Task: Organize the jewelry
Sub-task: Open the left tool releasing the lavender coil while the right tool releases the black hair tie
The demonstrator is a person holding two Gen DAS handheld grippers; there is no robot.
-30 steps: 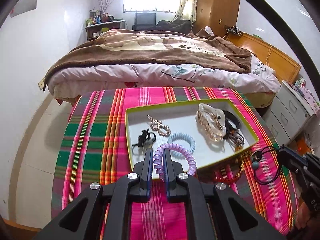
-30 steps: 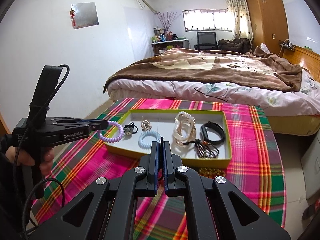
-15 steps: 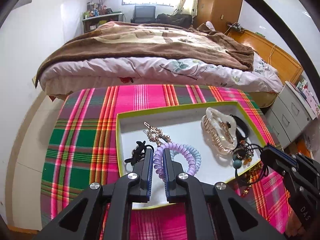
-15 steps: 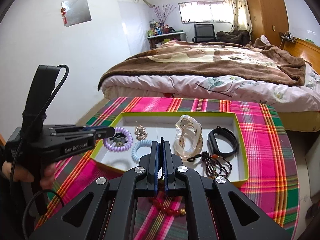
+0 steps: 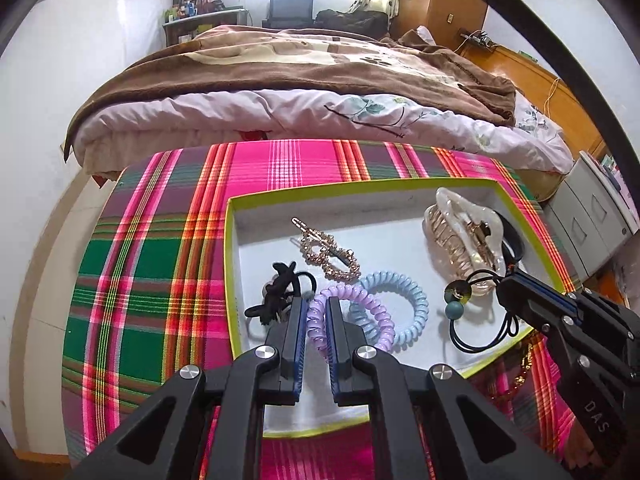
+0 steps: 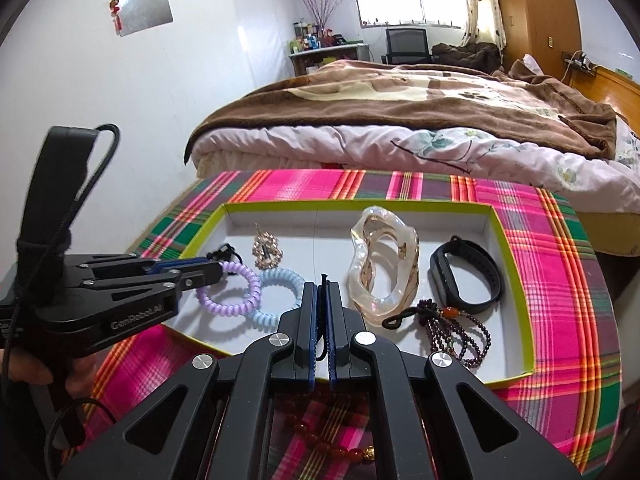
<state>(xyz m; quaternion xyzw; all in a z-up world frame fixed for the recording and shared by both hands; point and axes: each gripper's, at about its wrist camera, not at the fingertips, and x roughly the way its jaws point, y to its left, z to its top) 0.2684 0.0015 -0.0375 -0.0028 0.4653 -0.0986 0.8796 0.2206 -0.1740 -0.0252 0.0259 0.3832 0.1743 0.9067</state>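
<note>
In the left wrist view, the left gripper [image 5: 316,312] pinches a purple spiral hair tie [image 5: 347,320] between its fingers [image 5: 295,334]. The coil's loop extends ahead and right of the fingertips, lying flat over a blue spiral hair tie [image 5: 404,304] inside the green-rimmed tray [image 5: 230,272]. Just left of the fingers lies a black hair tie [image 5: 280,292]; ahead, a gold rhinestone clip [image 5: 326,254] runs diagonally from far left to near right. The right gripper [image 5: 505,284] enters from the right, pinching a black beaded hair tie [image 5: 456,304] whose cord loop trails beneath it.

In the right wrist view, the right gripper's fingers [image 6: 308,320] are pressed together on a thin black cord [image 6: 323,280] that stands upright between them. Right of them, a pearly claw clip [image 6: 384,268] lies with its long axis pointing away, beside a black wristband [image 6: 466,276] and a dark bead bracelet [image 6: 456,336]. On the plaid bench [image 6: 560,248], under the fingers, lies a red bead strand [image 6: 320,440].
</note>
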